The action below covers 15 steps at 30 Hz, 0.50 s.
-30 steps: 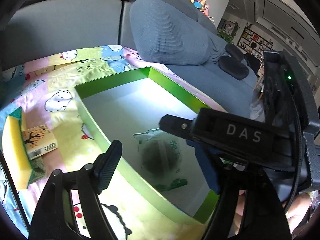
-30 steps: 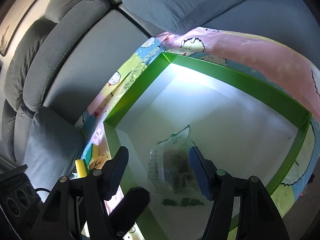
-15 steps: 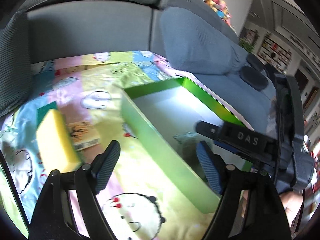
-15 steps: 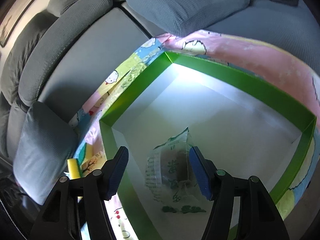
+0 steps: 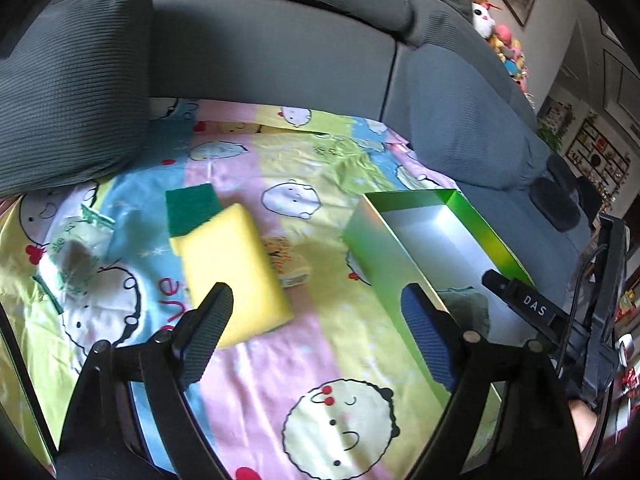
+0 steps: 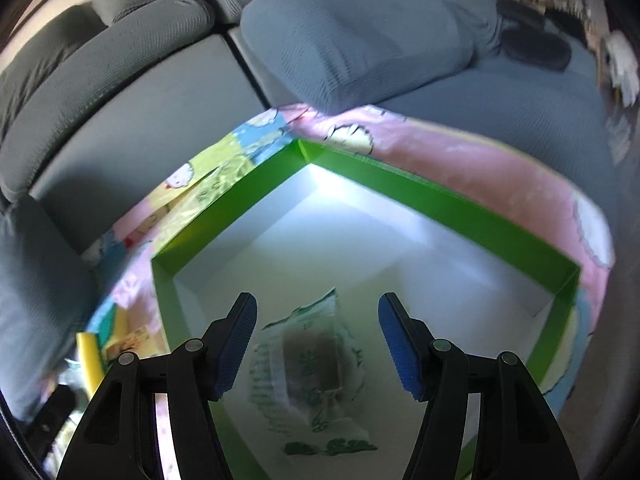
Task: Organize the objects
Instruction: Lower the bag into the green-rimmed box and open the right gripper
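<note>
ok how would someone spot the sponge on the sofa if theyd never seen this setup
On the grey sofa lies a cartoon-print blanket with a green box on it. Left of the box sits the sponge, a thick yellow block with a dark green scouring layer, far bulkier than the flat little card beside it.

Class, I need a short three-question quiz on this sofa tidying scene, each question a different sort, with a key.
1. True or false: the yellow sponge with a green scouring pad lies inside the green cardboard box.
2. What lies in the box below the right gripper? A) a clear snack packet with green print B) a red mug C) a metal spoon
3. Fill in: the left gripper hangs over the ____ cartoon-print blanket, nothing between its opening jaws.

Key: 1 false; 2 A; 3 pastel
</note>
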### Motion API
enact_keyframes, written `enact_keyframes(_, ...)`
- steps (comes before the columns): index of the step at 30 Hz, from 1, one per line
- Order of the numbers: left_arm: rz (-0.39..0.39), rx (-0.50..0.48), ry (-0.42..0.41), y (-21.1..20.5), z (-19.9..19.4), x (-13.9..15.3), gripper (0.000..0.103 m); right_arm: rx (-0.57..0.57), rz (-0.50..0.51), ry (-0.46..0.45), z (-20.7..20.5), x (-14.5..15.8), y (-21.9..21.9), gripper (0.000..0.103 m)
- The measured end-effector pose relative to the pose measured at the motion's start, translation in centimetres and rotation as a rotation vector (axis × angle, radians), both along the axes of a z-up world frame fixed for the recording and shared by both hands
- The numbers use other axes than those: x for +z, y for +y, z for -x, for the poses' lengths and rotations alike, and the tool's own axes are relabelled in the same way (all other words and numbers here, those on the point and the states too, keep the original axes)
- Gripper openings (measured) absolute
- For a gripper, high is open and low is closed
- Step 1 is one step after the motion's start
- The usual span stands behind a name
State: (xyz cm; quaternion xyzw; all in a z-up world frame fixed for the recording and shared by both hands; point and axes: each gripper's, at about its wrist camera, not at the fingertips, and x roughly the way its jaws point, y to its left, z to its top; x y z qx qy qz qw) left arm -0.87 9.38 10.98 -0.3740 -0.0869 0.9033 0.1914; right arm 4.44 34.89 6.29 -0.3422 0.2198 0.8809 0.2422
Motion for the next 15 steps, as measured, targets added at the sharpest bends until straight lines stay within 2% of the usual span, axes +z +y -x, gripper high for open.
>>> enact_keyframes(2,-0.008,0.016,-0.007,-0.6,0.0,0.0,0.085,0.002,-0.043,-0.031,0.2,0.1,-0.6,0.065)
enact_keyframes(15,-0.024,0.034,-0.018,-2.0,0.0,0.1,0.085,0.049,-0.034,-0.099,1.0,-0.7,-2.5,0.065)
